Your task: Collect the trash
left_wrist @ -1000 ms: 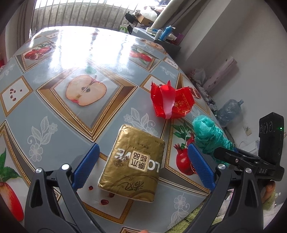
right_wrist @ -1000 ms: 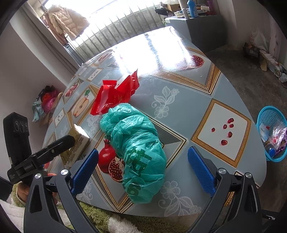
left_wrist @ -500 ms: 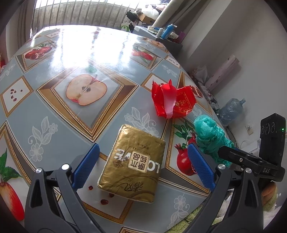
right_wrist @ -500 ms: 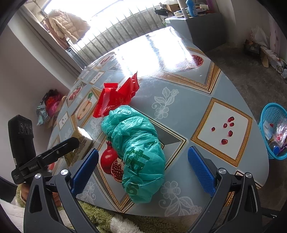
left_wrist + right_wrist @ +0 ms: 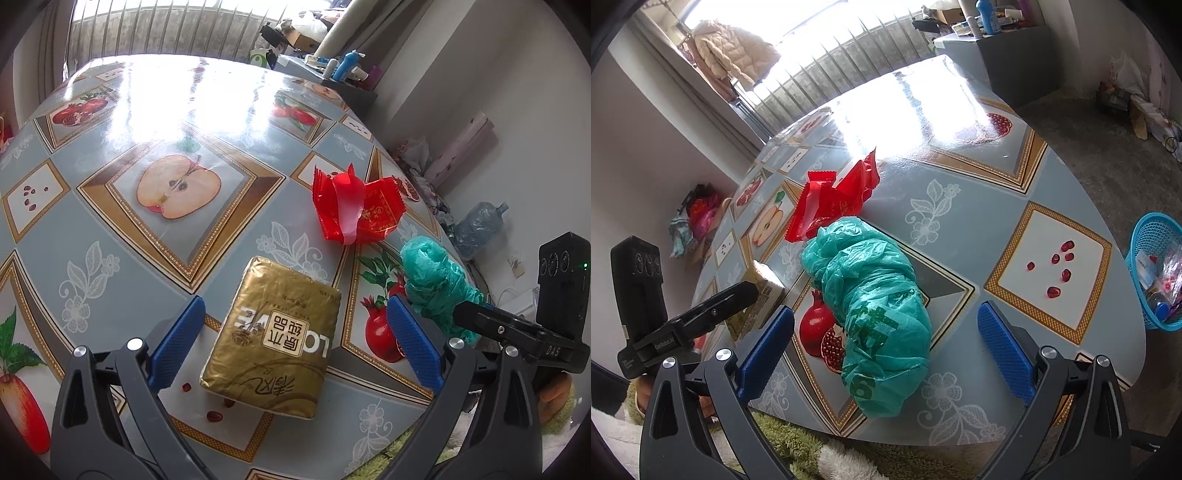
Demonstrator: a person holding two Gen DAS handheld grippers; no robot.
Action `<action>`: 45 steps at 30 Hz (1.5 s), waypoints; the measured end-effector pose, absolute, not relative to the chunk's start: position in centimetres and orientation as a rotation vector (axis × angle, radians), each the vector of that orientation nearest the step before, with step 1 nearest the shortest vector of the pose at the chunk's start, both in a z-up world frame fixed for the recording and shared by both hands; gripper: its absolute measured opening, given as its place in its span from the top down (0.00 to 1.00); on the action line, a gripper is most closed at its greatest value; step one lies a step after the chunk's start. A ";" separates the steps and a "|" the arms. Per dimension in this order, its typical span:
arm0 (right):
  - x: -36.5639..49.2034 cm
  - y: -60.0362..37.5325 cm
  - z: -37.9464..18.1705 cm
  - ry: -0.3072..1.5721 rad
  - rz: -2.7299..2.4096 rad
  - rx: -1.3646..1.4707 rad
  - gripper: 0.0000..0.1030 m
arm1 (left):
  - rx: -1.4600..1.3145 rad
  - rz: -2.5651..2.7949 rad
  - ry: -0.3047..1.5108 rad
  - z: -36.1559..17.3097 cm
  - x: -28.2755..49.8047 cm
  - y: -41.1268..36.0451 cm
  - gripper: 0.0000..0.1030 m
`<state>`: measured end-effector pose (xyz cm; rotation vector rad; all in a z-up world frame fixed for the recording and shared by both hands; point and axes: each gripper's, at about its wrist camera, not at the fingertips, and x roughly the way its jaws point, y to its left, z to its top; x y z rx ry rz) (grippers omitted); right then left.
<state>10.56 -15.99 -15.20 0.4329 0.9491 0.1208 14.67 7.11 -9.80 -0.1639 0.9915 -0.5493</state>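
Left wrist view first: left gripper (image 5: 293,341) hangs with jaws wide apart over a gold foil tissue pack (image 5: 273,338) lying flat on the fruit-patterned tablecloth (image 5: 110,229). Beyond it sits a crumpled red plastic wrapper (image 5: 356,206); a scrunched green plastic bag (image 5: 434,284) lies nearer the table edge.

Right wrist view: right gripper (image 5: 884,345) hangs spread open above the green plastic bag (image 5: 875,306), touching nothing. A blue plastic basket (image 5: 1145,254) stands on the floor.
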 end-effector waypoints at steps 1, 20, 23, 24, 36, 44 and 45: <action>10.6 -16.1 -15.2 0.949 0.124 0.437 0.06 | -0.158 -0.547 0.994 -9.8 14.7 7.0 0.09; 10.5 -17.2 -14.7 0.969 0.137 0.483 0.08 | 0.013 -0.475 0.937 -7.8 13.9 6.3 0.09; 10.2 -17.2 -13.7 0.939 0.126 0.423 0.18 | 0.060 -0.465 0.877 -7.1 13.2 6.2 0.09; 10.2 -17.1 -13.5 0.938 0.117 0.405 0.22 | 0.065 -0.466 0.869 -7.0 13.0 6.2 0.09; 10.9 -16.5 -13.3 0.979 0.110 0.345 0.40 | 0.147 -0.462 0.940 -8.1 13.1 5.0 0.09; 11.8 -15.6 -13.7 1.023 0.110 0.325 0.35 | 0.242 -0.405 1.035 -9.5 13.5 4.0 0.09; 11.9 -15.5 -13.9 1.028 0.109 0.324 0.35 | 0.244 -0.402 1.042 -9.6 13.5 4.1 0.09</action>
